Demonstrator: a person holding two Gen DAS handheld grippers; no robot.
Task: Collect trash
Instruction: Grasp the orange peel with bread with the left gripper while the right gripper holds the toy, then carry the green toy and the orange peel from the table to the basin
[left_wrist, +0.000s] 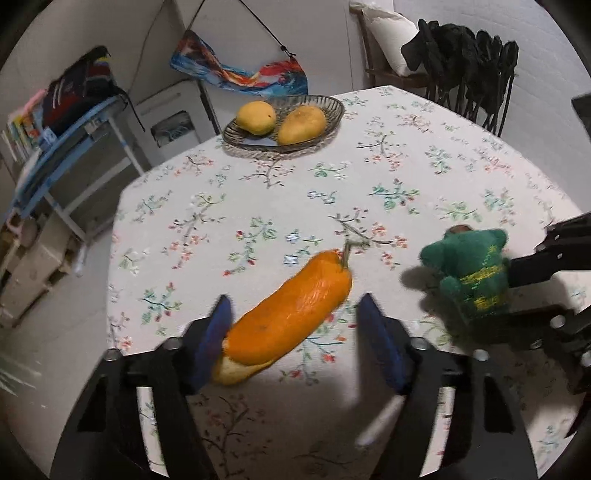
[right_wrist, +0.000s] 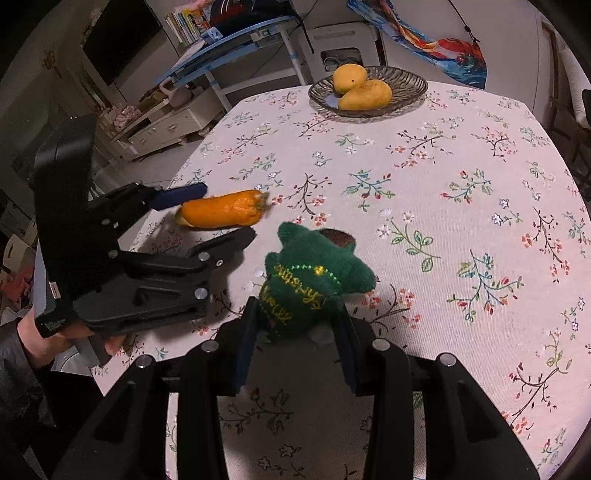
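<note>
On the floral-cloth table (left_wrist: 424, 155), the step in hand looks like picking up the orange peel (left_wrist: 291, 314), which lies near the table's edge. The left gripper (left_wrist: 295, 332) straddles it half-open, its left pad touching the peel and the right one apart; next it must close squarely. The right gripper (right_wrist: 295, 332) clamps a green plush toy (right_wrist: 314, 284).
</note>
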